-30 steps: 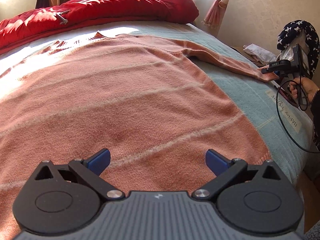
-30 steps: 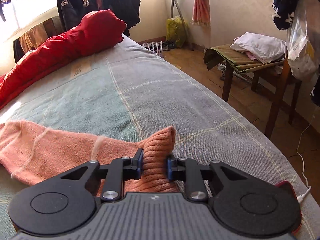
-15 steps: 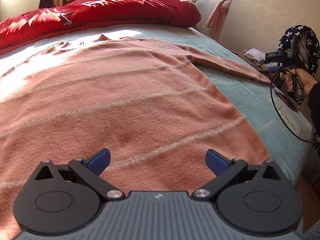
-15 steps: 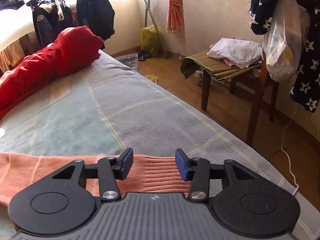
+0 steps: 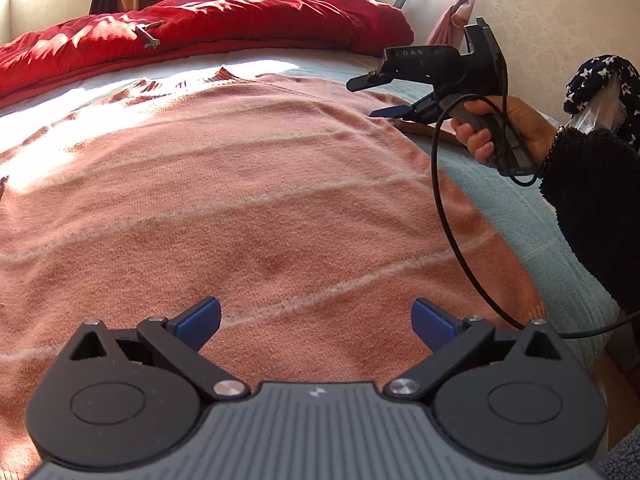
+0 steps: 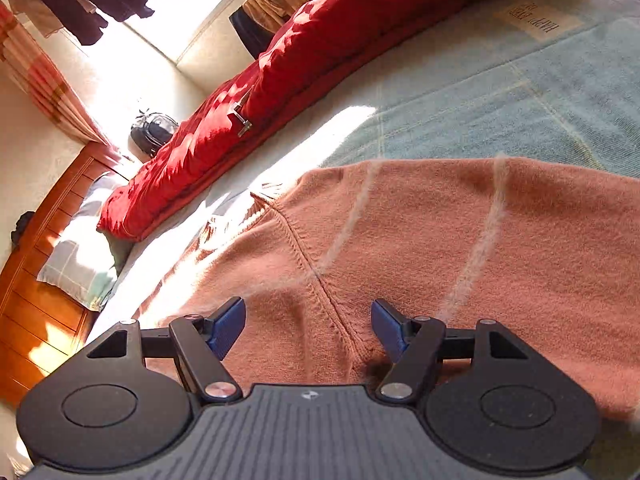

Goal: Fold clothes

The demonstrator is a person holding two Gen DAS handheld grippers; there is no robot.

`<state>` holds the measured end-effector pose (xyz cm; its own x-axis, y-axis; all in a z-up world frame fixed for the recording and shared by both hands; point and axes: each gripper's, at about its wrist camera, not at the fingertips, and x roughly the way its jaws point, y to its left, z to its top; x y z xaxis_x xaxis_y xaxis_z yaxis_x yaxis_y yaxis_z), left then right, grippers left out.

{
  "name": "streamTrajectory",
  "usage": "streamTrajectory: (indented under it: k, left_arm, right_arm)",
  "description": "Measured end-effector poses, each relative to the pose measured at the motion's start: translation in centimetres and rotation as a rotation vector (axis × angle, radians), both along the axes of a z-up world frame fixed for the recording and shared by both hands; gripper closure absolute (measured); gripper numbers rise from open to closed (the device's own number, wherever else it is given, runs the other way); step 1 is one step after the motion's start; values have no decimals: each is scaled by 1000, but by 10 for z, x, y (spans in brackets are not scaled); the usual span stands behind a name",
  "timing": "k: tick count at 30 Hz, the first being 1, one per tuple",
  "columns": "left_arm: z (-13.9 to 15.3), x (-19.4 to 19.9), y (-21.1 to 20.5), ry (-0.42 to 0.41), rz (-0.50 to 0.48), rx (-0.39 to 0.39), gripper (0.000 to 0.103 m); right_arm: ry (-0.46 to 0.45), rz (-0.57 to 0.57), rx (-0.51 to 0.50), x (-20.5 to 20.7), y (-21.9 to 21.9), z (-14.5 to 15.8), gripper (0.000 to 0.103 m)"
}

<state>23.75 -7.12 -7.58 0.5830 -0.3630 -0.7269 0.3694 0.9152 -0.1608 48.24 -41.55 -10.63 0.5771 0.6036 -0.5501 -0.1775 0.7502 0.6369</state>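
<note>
Now the salmon-pink sweater [image 5: 248, 208] lies spread flat on the bed [image 5: 516, 216], its pale thin stripes running across the knit and sunlight washing out its far-left edge. At the near edge of the left wrist view, the left gripper [image 5: 316, 320] hovers low over the sweater's body with its blue-tipped fingers [image 5: 198, 318] spread wide — nothing between them. Beyond the sweater, a red quilt [image 5: 208, 28] is heaped along the far side of the bed. Farther right, the right gripper [image 5: 380, 96] hangs over the sweater's shoulder area, held by a hand [image 5: 504, 128] in a dark fleecy sleeve [image 5: 592, 200], a black cable [image 5: 444, 216] looping down from it. In the right wrist view its fingers [image 6: 228, 326] are also spread apart and empty, straddling the raised seam where the sleeve joins the body — just above the knit, though I cannot tell whether they touch it. A pillow [image 6: 80, 256] lies by the wooden headboard [image 6: 36, 320].
</note>
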Motion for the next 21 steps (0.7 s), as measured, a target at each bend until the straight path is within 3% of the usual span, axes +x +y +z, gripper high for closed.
streamTrajectory:
  k: [1, 4, 14, 16, 17, 18, 21]
  left_arm:
    - [0, -1, 2, -1, 3, -2, 2]
    - [-2, 0, 7, 3, 17, -14, 2]
    - [-2, -3, 3, -7, -27, -45, 2]
    - [0, -2, 5, -15, -27, -49, 2]
    - [2, 0, 5, -20, -26, -53, 2]
    - [3, 1, 6, -24, -23, -57, 2]
    - [5, 3, 7, -33, -15, -67, 2]
  right_arm:
    - [7, 20, 1, 3, 12, -5, 30]
    - [1, -32, 21, -15, -26, -8, 30]
    - [77, -441, -70, -101, -188, -3, 30]
    - [90, -489, -90, -104, -195, 3, 29]
    - [97, -512, -100, -105, -199, 6, 23]
    - [90, -506, -117, -101, -194, 11, 18]
    - [40, -416, -123, -74, -161, 25, 17]
